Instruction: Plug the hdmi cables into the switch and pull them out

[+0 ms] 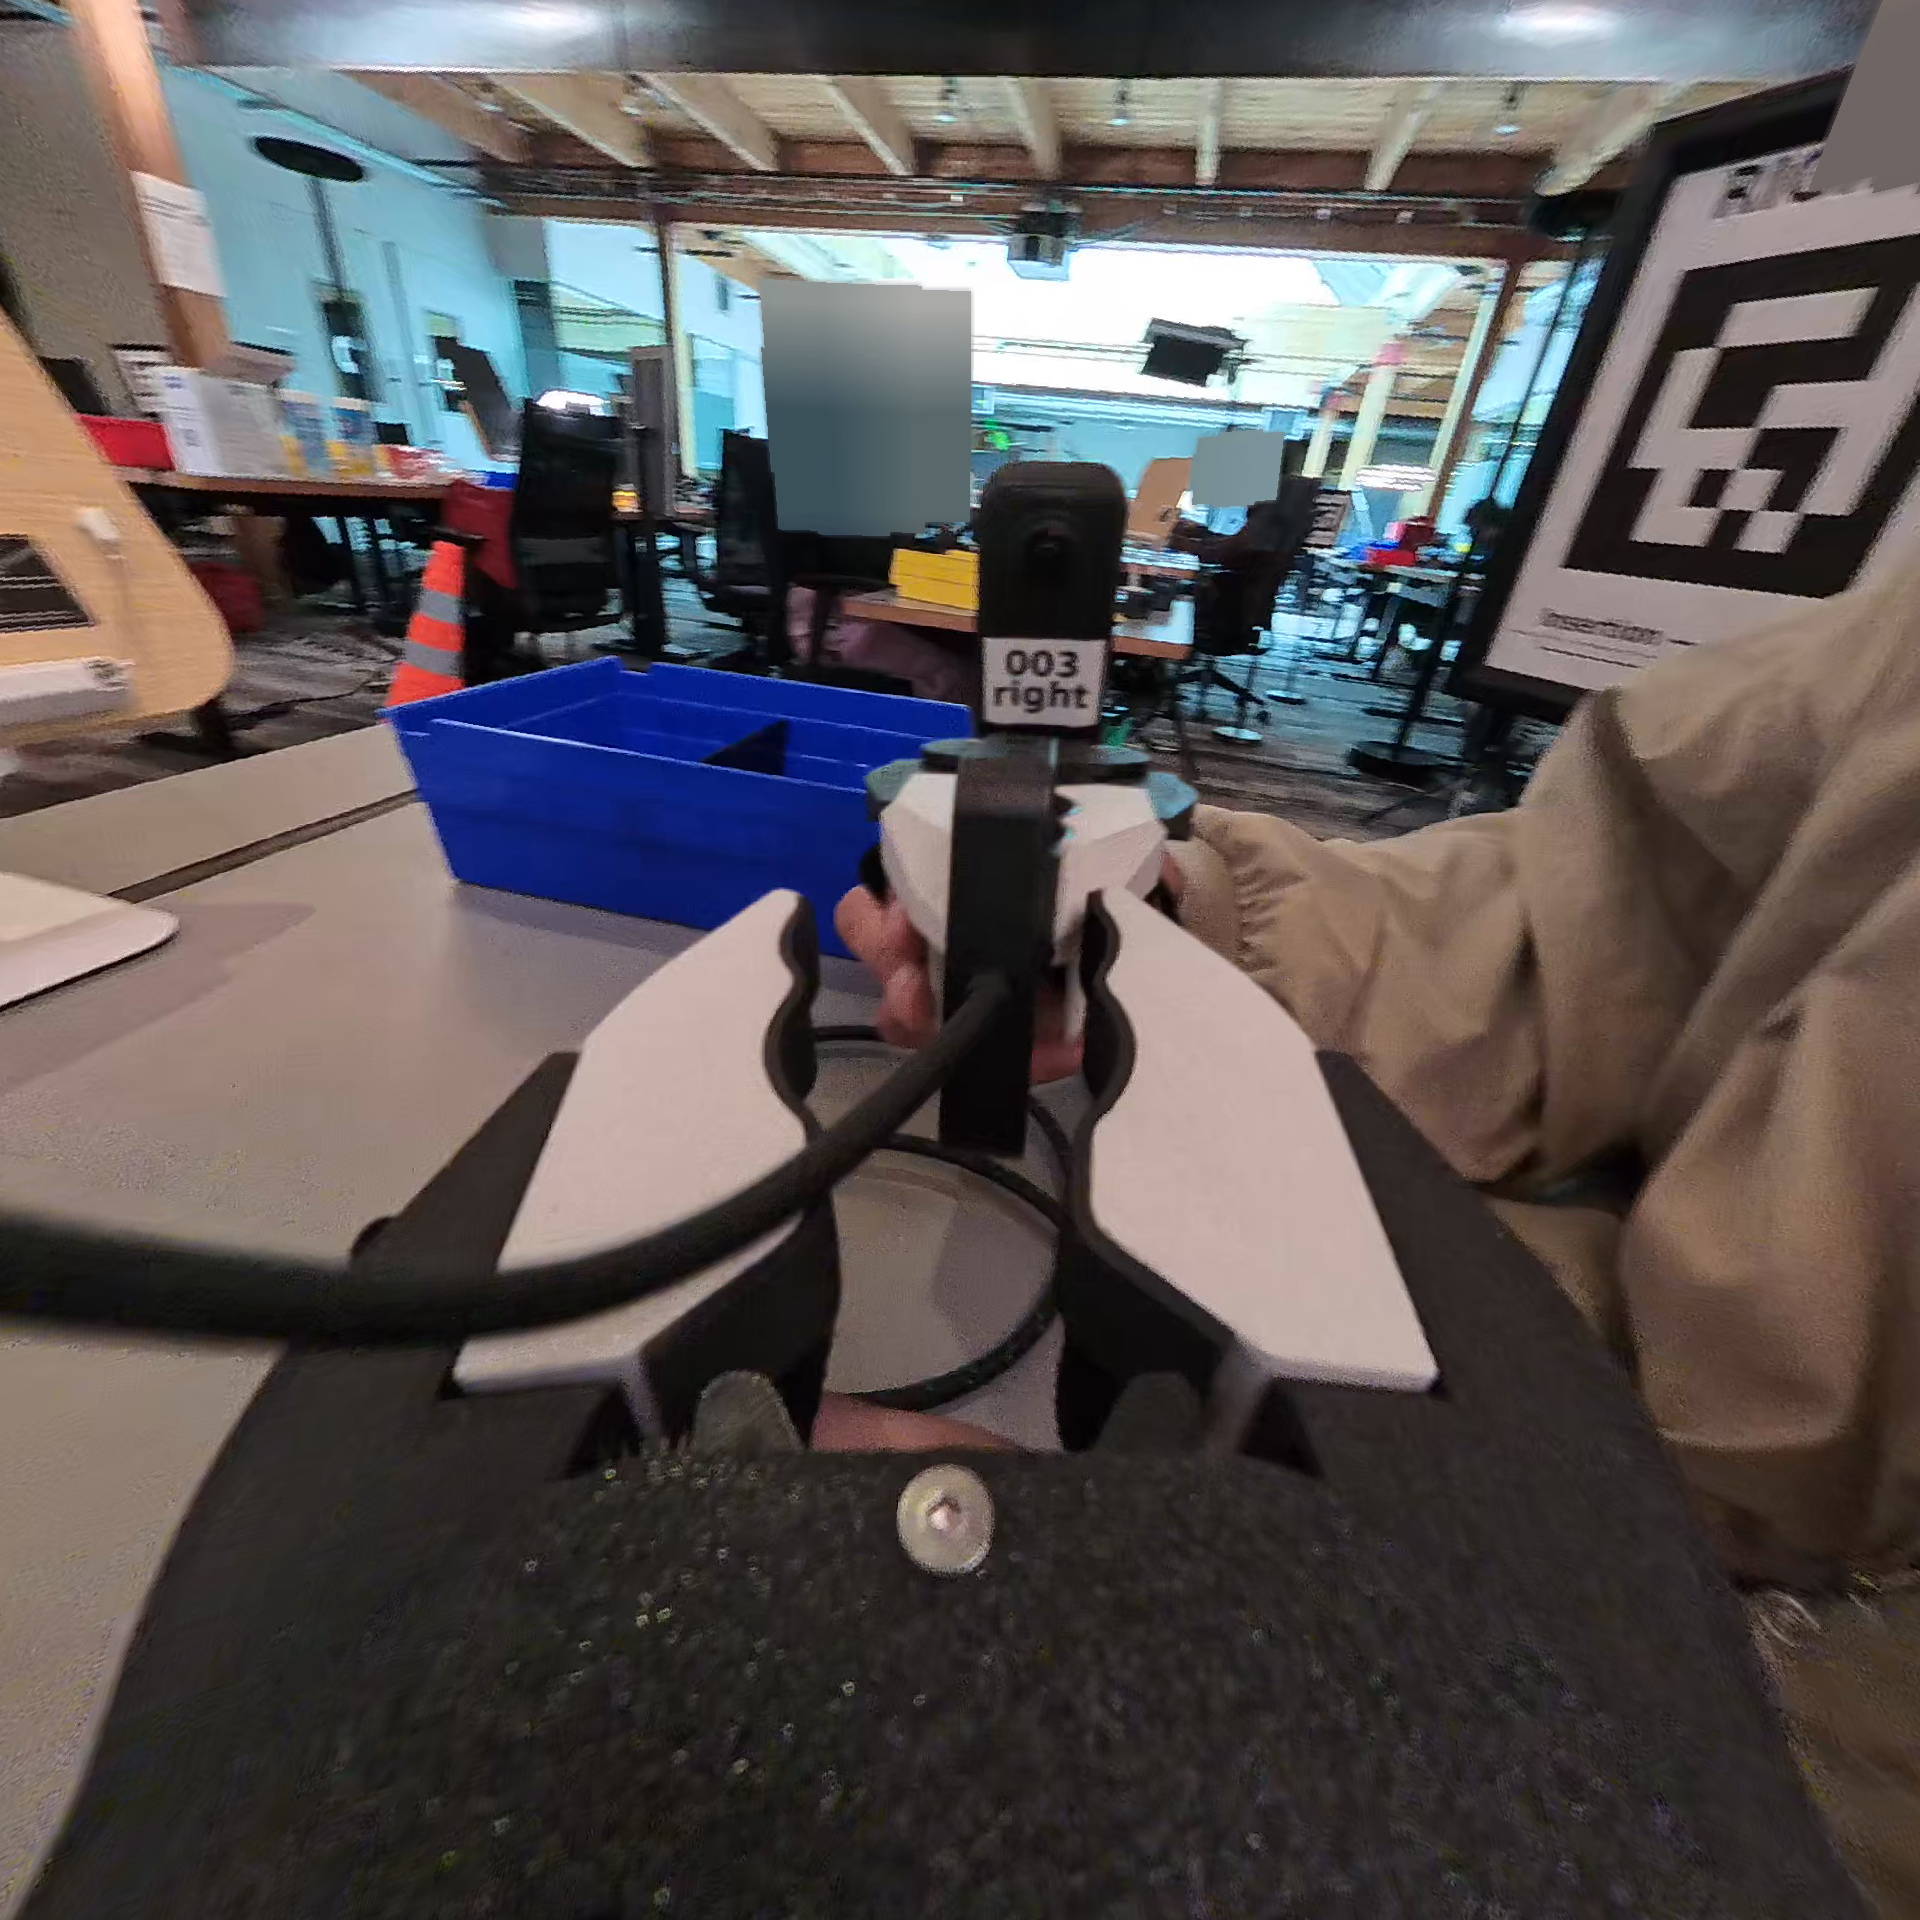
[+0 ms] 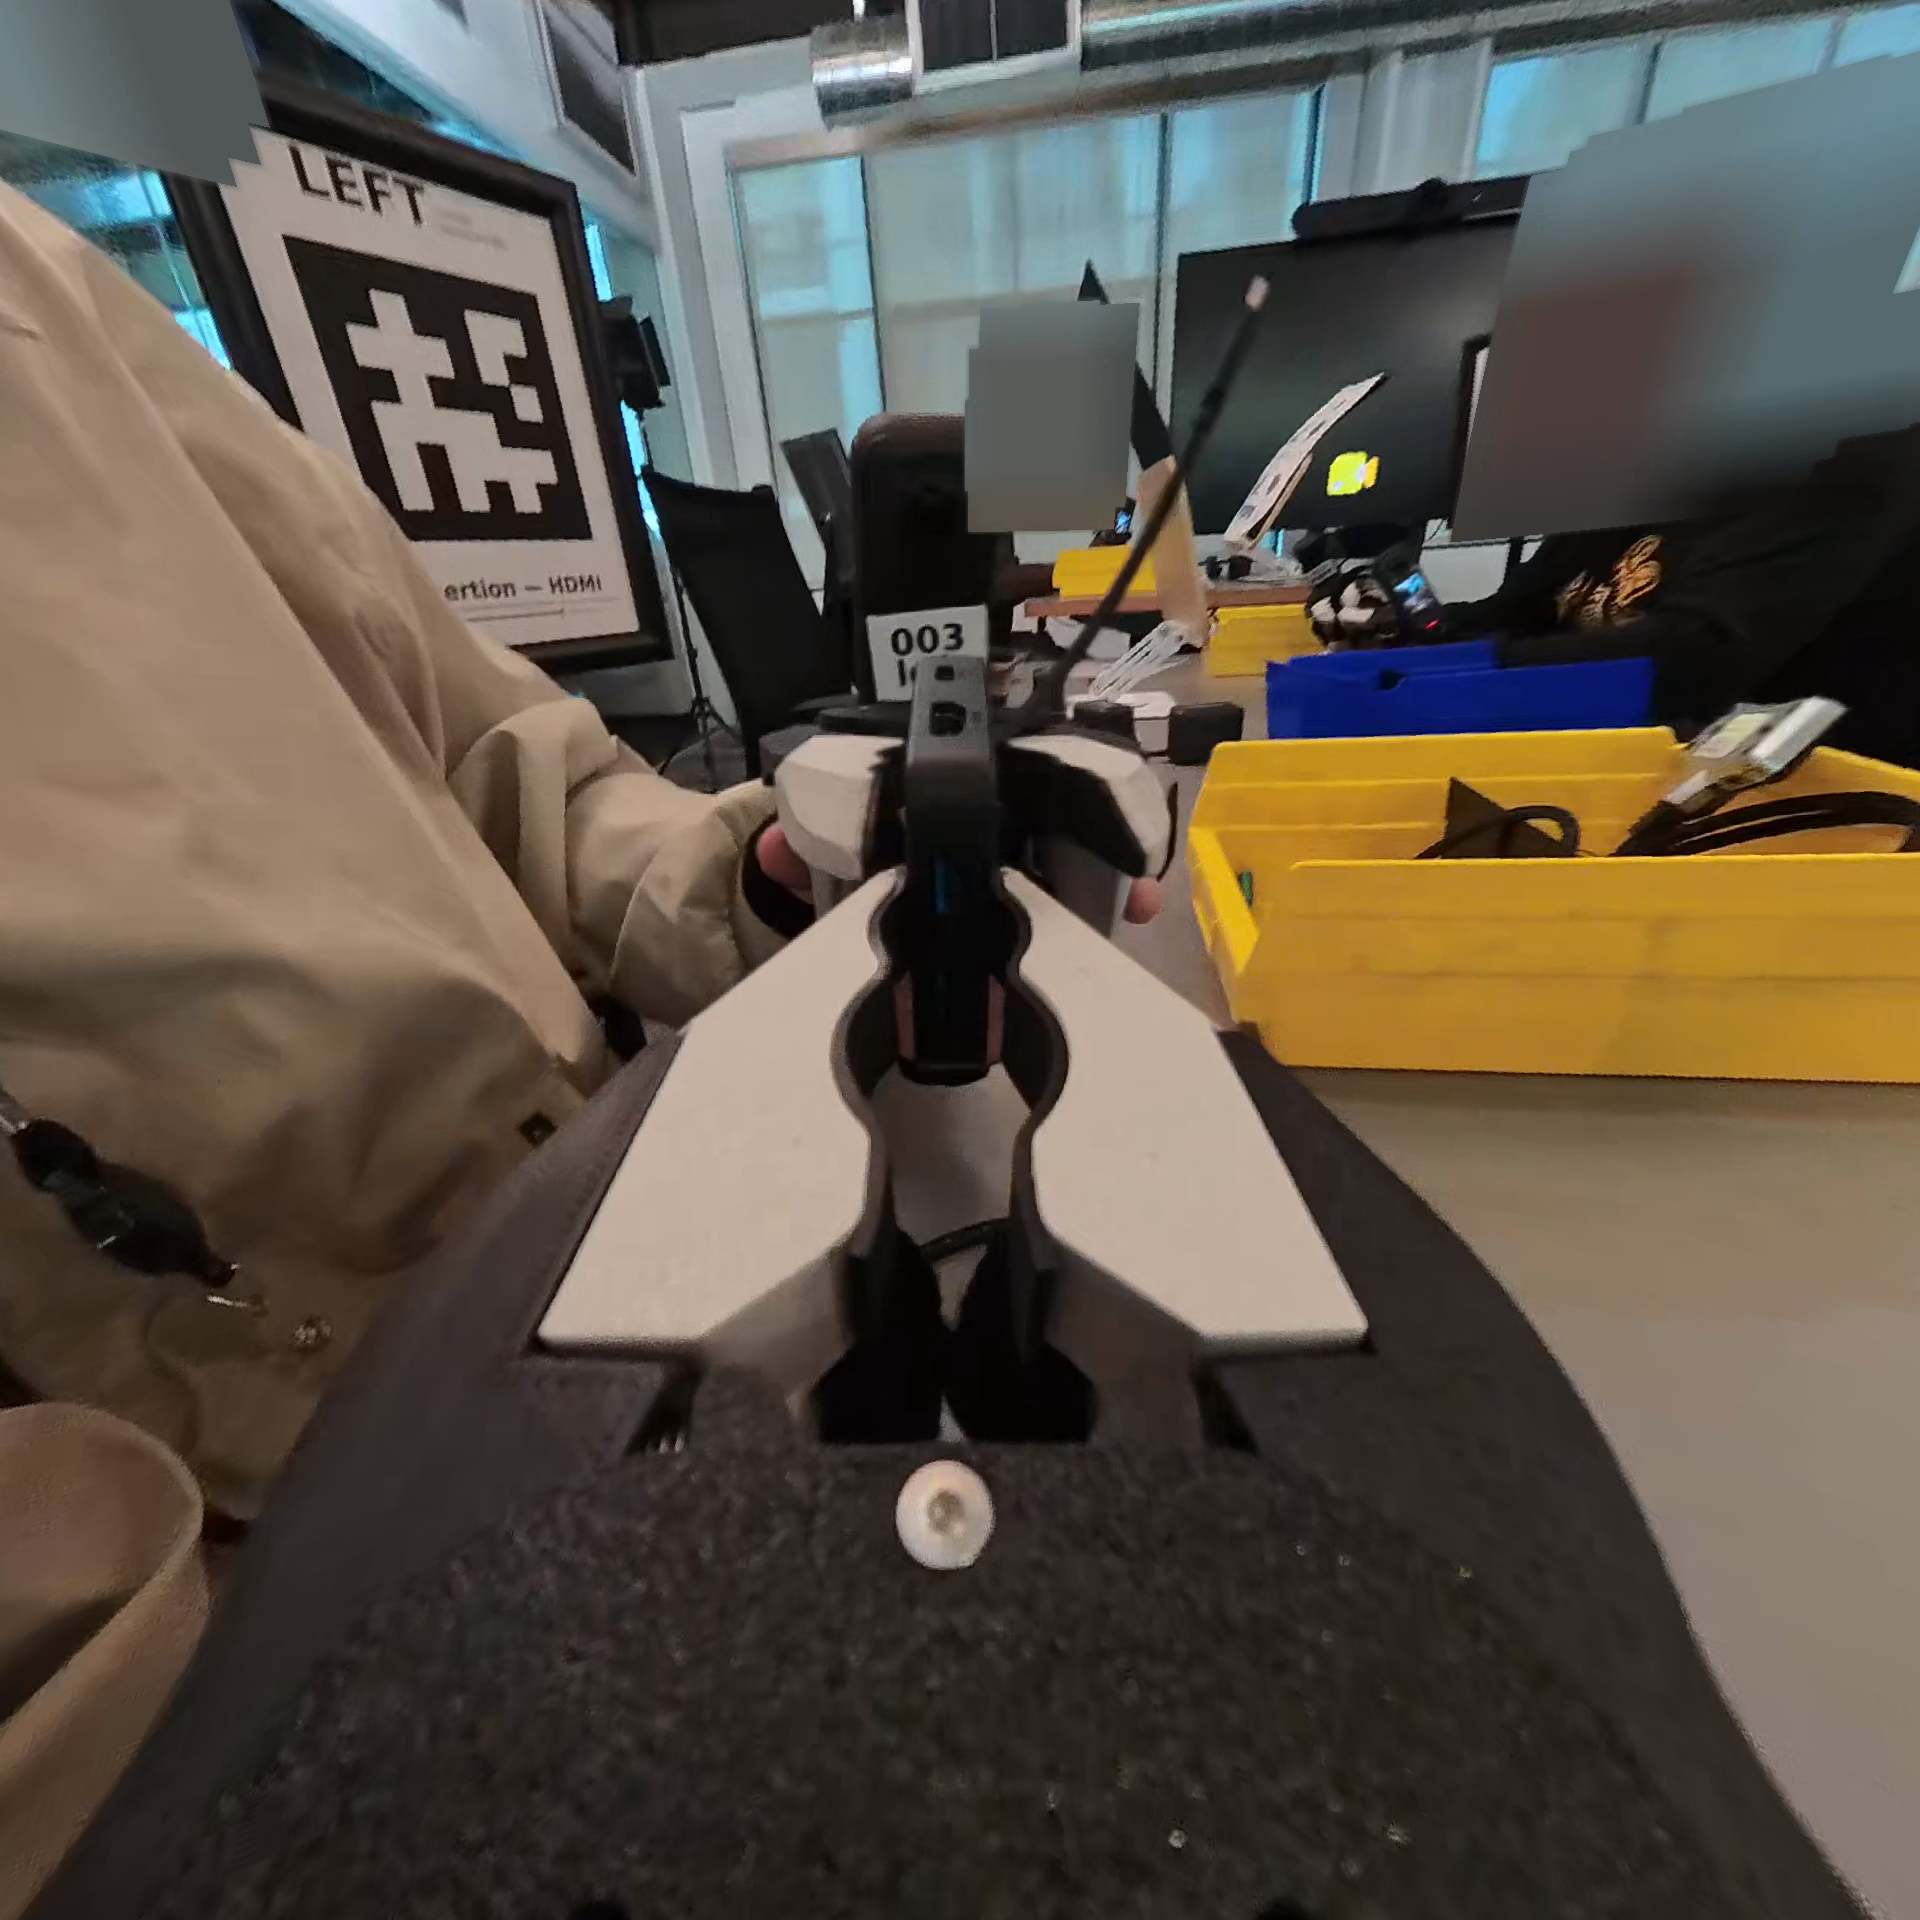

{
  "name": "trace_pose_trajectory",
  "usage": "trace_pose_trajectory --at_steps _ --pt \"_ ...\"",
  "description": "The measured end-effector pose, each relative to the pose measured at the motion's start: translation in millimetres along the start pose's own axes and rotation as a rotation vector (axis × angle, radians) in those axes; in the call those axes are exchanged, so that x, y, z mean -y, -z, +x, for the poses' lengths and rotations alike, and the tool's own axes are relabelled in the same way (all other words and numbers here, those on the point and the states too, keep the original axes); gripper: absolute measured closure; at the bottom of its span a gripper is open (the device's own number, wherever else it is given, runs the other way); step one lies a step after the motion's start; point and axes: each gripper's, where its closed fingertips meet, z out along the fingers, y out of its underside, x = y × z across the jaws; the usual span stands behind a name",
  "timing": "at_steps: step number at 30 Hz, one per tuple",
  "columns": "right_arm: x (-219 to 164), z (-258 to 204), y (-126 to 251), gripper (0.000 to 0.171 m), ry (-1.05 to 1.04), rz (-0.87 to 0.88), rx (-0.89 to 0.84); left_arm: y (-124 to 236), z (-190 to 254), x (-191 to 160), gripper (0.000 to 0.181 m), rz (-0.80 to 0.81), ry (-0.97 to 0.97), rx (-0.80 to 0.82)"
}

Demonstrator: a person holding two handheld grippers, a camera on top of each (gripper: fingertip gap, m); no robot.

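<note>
The black HDMI switch [image 2: 948,935] is upright in my right gripper [image 2: 951,894], which is shut on it. In the left wrist view the switch [image 1: 992,935] stands between the far right gripper's [image 1: 1003,831] white fingers. A black HDMI cable [image 1: 520,1288] comes in from the lower left, crosses my left finger and meets the switch's face. I cannot tell how deep it sits. My left gripper [image 1: 951,914] is open, its fingers on either side of the switch, holding nothing. In the right wrist view the left gripper [image 2: 966,800] sits just beyond the switch. A thin black cable [image 2: 1164,499] rises up and right from there.
A blue bin [image 1: 623,810] stands behind the switch on the grey table [image 1: 260,1039]. A cable loop [image 1: 935,1392] lies on the table under my left gripper. A yellow bin [image 2: 1507,935] with cables sits to the right, with a blue bin [image 2: 1455,686] behind it. The person's beige sleeve [image 1: 1558,987] fills one side. Both grippers' tips are close together, under 4 cm apart.
</note>
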Motion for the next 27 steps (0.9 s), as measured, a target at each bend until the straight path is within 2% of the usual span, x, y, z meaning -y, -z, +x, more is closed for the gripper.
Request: trace_pose_trajectory --at_steps 2,3,6,16,22,27 --pt "-10.1 -4.2 -5.4 0.158 0.009 -0.054 0.014 0.3 7.1 -2.1 0.144 -0.01 -0.001 -0.041" --pt "-16.6 -5.6 -8.1 0.158 0.025 -0.092 0.013 0.1 11.0 -3.0 0.155 -0.013 -0.006 -0.063" --pt "-30.3 -7.8 -15.5 0.158 0.077 -0.189 -0.004 -0.6 21.0 -5.2 0.166 -0.02 -0.021 -0.115" --pt "-58.1 -4.7 -8.4 0.159 0.142 -0.481 -0.027 3.8 17.4 -37.8 0.167 -0.241 -0.246 -0.086" --pt "-59.1 -6.9 -6.5 0.159 0.096 -0.48 -0.009 2.3 17.3 -40.2 0.165 -0.272 -0.248 -0.076" --pt "-53.3 13.9 -4.9 0.155 0.105 -0.414 -0.138 8.1 -2.4 -32.6 0.167 -0.231 -0.33 0.055"
